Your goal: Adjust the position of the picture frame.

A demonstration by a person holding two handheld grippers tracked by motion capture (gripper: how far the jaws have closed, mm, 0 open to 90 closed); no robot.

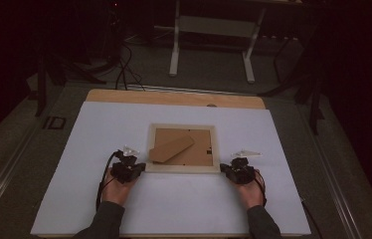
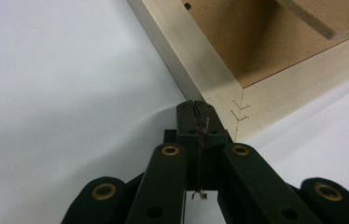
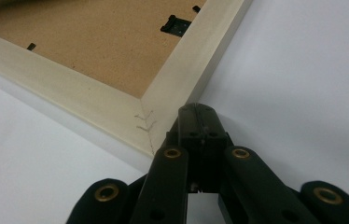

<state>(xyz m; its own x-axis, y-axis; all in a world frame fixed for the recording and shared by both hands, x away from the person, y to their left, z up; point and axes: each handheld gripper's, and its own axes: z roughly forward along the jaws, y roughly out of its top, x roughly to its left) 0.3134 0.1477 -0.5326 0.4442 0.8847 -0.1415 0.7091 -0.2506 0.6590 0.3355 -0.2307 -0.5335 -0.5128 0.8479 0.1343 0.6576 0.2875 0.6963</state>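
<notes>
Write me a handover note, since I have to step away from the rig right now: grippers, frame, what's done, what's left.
Left gripper: shut, holding nothing, fingers at the near left corner of the picture frame.
Right gripper: shut, holding nothing, at the near right corner.
Frame: lies back-up on the white sheet, its stand folded flat on the brown backing board.
Done: both grippers placed at the near corners.
Left: probably moving or turning the frame; the backing is still in place.

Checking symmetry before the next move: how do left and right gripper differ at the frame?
The left gripper sits at the picture frame's near left corner; the right gripper at its near right corner. Left tips meet the corner's outer side; right tips lie beside the side rail. Both are shut, holding nothing, low over the white sheet.
</notes>
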